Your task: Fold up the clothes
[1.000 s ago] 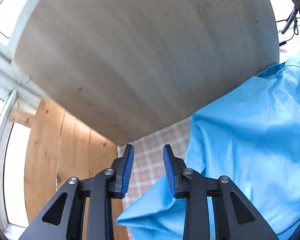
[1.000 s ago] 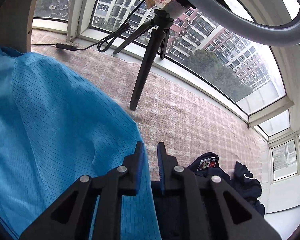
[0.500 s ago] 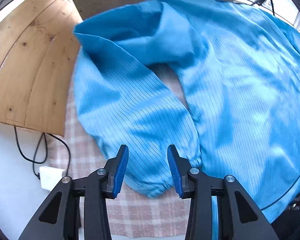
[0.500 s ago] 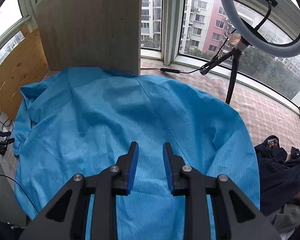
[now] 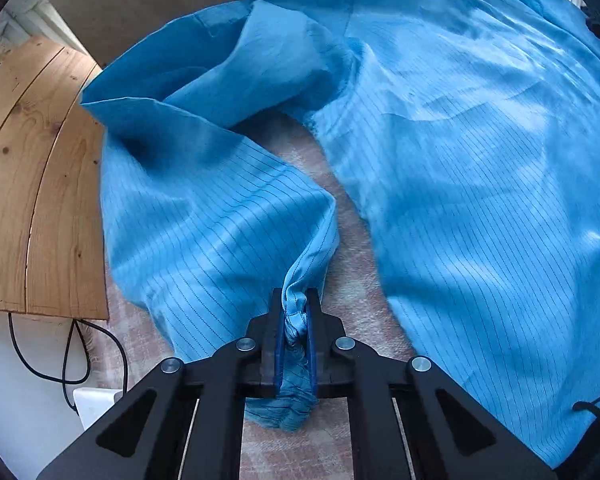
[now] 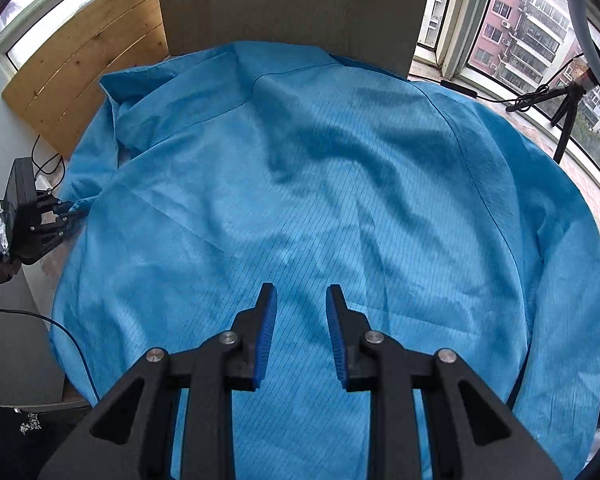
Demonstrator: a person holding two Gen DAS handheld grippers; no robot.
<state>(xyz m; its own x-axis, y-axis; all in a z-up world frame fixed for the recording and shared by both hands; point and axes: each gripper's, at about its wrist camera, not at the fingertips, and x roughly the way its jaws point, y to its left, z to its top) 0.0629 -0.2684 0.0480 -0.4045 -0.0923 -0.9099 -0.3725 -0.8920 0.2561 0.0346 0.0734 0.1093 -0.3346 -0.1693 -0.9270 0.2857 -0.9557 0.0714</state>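
Your left tongs (image 5: 296,320) are clamped tight on the bunched cuff (image 5: 294,312) of the bright blue pinstriped fabric garment (image 6: 320,184), whose sleeve runs up and away from the blue pads. The garment lies spread wide over the pinkish checked cloth (image 5: 352,280) covering the table, its collar end near the grey upright board (image 6: 292,0). Your right tongs (image 6: 301,322) hover above the garment's body, parted wide, gripping nothing. Light wooden planks (image 5: 32,184) lie at the left.

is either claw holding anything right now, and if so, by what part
The left claw is shut on the blue garment, pinching the bunched cuff end of its sleeve. The right claw is open above the garment, holding nothing.
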